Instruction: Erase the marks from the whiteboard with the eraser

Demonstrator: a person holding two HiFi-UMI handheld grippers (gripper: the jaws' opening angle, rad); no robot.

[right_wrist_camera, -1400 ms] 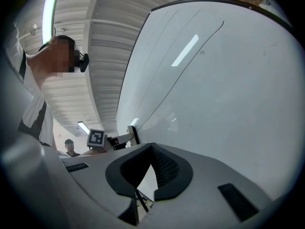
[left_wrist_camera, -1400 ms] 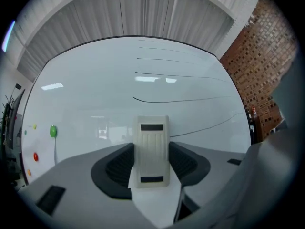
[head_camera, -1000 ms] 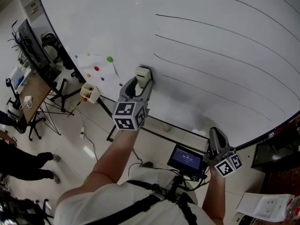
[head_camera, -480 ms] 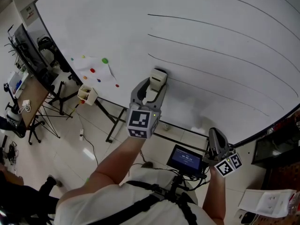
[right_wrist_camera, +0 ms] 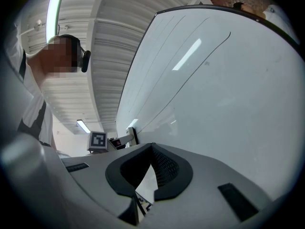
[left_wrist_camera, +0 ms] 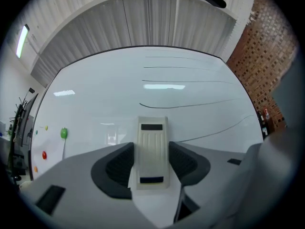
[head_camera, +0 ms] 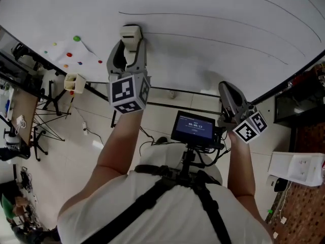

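The whiteboard (head_camera: 213, 65) carries several long curved black lines (head_camera: 213, 39). My left gripper (head_camera: 130, 43) is shut on a cream eraser (head_camera: 131, 33), whose far end meets the board at the left end of one of the lower lines. In the left gripper view the eraser (left_wrist_camera: 152, 151) stands upright between the two dark pads (left_wrist_camera: 119, 163) of my left gripper (left_wrist_camera: 152, 149), with black lines (left_wrist_camera: 190, 104) above and to the right of it. My right gripper (head_camera: 226, 89) hangs below the board's lower edge, shut and empty; in its own view my right gripper (right_wrist_camera: 152, 149) has its tips together.
Coloured magnets (head_camera: 76, 38) and a sheet of paper (head_camera: 71, 55) sit on the board's left part, with a small holder box (head_camera: 74, 82) below them. A monitor (head_camera: 195, 127) is mounted at the person's chest. Tripods and a desk (head_camera: 15, 116) stand at the left, and a white box (head_camera: 297, 168) lies on the floor at the right.
My left gripper has carried the eraser to the right along the board, away from the magnets. The head view has tipped, so the board sits higher in the frame. The right gripper has kept still.
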